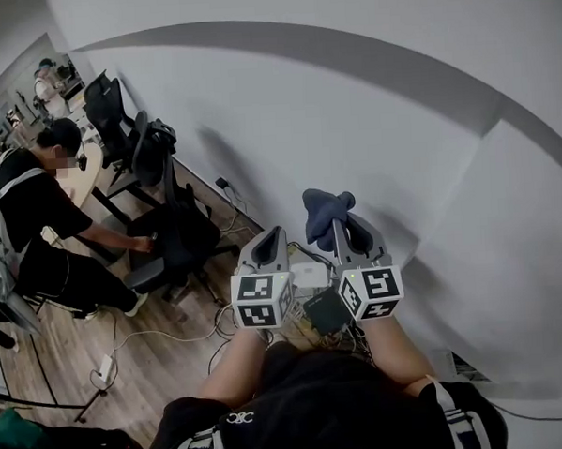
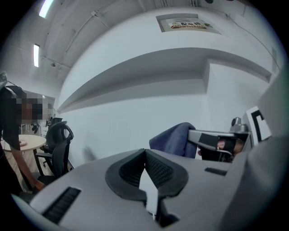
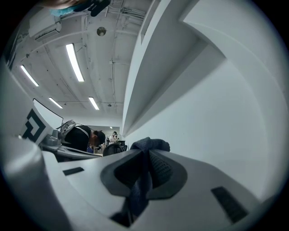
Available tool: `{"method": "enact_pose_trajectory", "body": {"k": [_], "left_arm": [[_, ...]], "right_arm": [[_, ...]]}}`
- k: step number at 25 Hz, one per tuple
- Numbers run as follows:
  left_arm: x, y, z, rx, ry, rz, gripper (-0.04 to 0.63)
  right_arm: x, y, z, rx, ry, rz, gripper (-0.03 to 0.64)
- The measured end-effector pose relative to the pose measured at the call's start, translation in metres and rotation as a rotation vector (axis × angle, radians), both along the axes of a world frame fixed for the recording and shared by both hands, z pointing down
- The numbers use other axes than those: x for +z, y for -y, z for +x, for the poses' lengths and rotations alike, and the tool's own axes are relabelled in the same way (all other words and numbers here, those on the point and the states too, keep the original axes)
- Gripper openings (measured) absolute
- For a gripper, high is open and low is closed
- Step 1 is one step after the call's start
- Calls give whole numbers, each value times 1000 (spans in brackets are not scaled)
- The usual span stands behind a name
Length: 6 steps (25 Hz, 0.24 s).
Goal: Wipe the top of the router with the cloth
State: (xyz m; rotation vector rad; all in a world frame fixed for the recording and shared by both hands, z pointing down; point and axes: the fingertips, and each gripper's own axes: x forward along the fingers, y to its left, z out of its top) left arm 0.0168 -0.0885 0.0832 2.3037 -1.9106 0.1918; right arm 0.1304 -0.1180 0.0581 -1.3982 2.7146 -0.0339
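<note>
Left hand-held gripper (image 2: 145,152): raised toward the white wall (image 1: 369,102), jaws narrow with tips together, nothing between them. Right hand-held gripper (image 3: 145,154): raised just beside the left one, jaws clamped on the cloth (image 3: 149,144). Cloth: dark blue, bunched, a fold standing above the jaw tips and the rest running down between the pads; in the head view it sits against the wall, above the floor. Router: not surely identified; a dark flat box (image 1: 325,310) and a white box (image 1: 309,276) lie low between the two grippers among cables (image 1: 165,336), well apart from the cloth. Also present: black office chair (image 1: 173,229), white power strip (image 1: 103,372) on the wood floor (image 1: 72,352), and a seated person (image 1: 37,222) at the left.
</note>
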Motion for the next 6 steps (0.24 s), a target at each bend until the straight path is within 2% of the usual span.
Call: {"method": "enact_pose_trajectory", "body": {"k": [6], "left_arm": [[3,-8,5,8,3,-3,3]], "right_arm": [[10,-6,4,8,-9,-17,21]]}}
